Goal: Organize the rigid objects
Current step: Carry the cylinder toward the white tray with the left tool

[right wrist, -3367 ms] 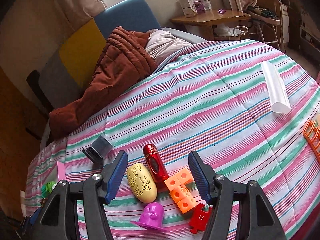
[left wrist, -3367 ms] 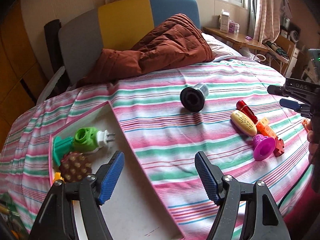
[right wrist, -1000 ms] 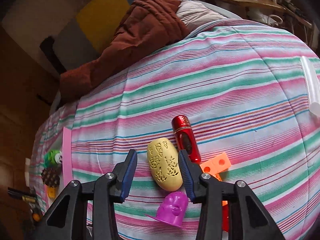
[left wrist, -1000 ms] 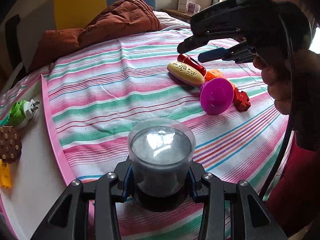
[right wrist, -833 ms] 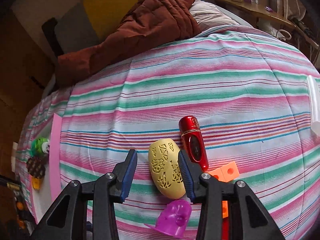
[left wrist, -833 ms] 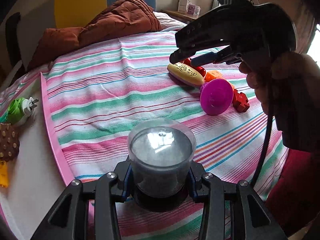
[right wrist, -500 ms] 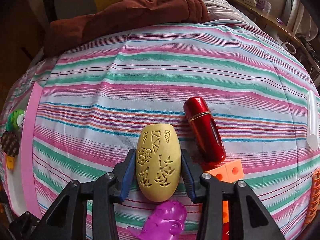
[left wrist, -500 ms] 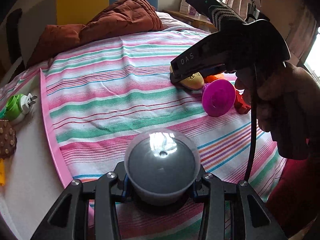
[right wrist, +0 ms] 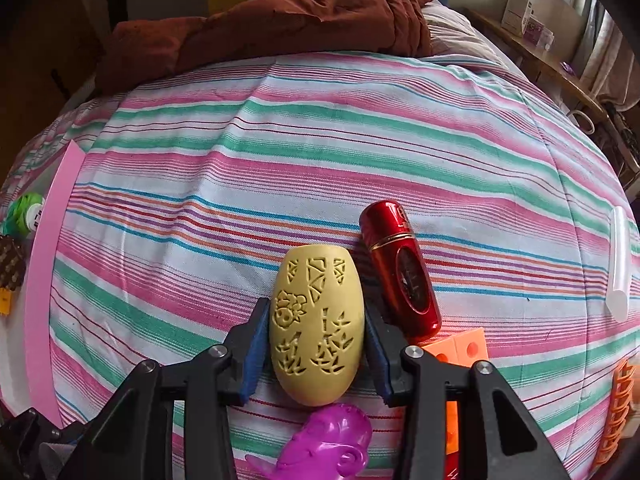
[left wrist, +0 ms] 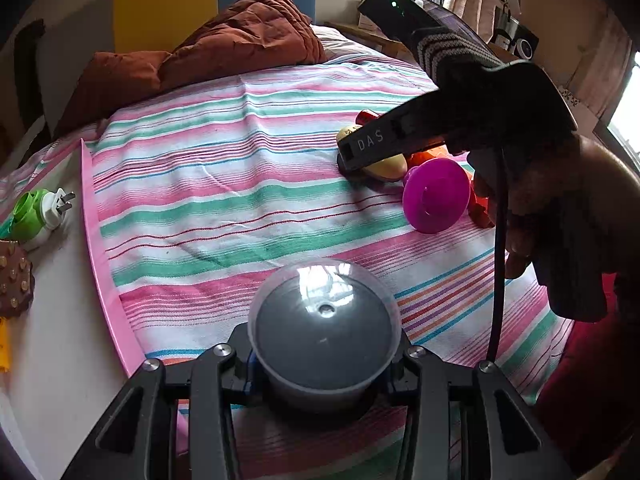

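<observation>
My left gripper (left wrist: 322,364) is shut on a grey cup with a clear cap (left wrist: 324,330), held above the striped bedspread beside the pink-rimmed white tray (left wrist: 98,248). My right gripper (right wrist: 316,334) has its blue pads against both sides of a yellow carved oval case (right wrist: 318,324) that lies on the bed. It also shows in the left wrist view (left wrist: 386,166), mostly hidden by the right gripper's body. A red cylinder (right wrist: 402,272) lies just right of the case. A purple funnel-shaped toy (right wrist: 328,440) lies below it.
The tray holds a green plug (left wrist: 34,214) and a brown studded ball (left wrist: 14,278). Orange blocks (right wrist: 460,354) lie at the right. A clear tube (right wrist: 618,264) lies far right. A brown quilt (right wrist: 280,12) covers the head of the bed.
My left gripper picked up the grey cup and carried it toward the tray, tilting it. My right gripper moved down over the yellow case and closed its pads against it.
</observation>
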Demonstrator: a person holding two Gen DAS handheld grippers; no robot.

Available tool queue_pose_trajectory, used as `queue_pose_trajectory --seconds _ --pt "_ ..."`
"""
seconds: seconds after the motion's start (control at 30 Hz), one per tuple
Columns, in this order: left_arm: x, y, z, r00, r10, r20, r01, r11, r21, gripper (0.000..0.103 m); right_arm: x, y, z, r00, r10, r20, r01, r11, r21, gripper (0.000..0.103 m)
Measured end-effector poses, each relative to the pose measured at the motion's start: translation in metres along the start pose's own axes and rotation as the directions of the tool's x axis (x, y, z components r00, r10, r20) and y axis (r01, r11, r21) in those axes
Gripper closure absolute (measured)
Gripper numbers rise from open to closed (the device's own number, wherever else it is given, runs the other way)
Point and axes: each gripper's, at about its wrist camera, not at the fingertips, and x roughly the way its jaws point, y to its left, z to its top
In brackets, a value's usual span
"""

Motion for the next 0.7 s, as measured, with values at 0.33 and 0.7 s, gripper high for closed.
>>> queue_pose_trajectory --seconds 0.33,0.7 --pt "-0.041 -0.002 -0.001 0.998 0.012 0.061 -0.012 1.000 -0.011 0.059 0.003 0.006 -0.002 0.999 -0.047 0.024 0.048 0.997 -0.058 0.059" --pt "-0.092 0.021 -0.003 0.988 0.072 0.136 -0.059 0.993 -0.102 0.059 0.005 0.020 0.006 0.994 -0.094 0.061 0.101 0.988 -0.120 0.059"
